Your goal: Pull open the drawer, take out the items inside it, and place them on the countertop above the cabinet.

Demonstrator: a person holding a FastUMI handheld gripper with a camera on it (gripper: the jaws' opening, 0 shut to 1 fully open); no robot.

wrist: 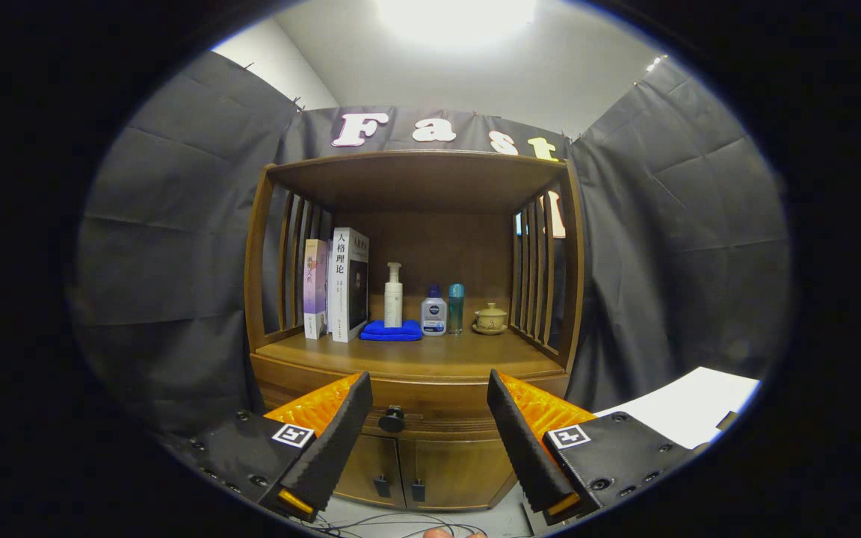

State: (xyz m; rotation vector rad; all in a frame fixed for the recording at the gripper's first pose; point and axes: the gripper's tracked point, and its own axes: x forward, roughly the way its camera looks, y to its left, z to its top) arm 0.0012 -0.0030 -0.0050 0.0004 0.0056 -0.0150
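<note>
Your tongs (424, 388) are spread wide, gripping nothing. The drawer (430, 415) sits shut just beyond them, its knob (392, 419) between the tips, nearer the left.

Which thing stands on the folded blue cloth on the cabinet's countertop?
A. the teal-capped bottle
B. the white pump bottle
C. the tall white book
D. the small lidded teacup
B: the white pump bottle stands upright on the blue cloth, right of the books. The open gripper is well short of it, with the drawer knob between its fingers.
</note>
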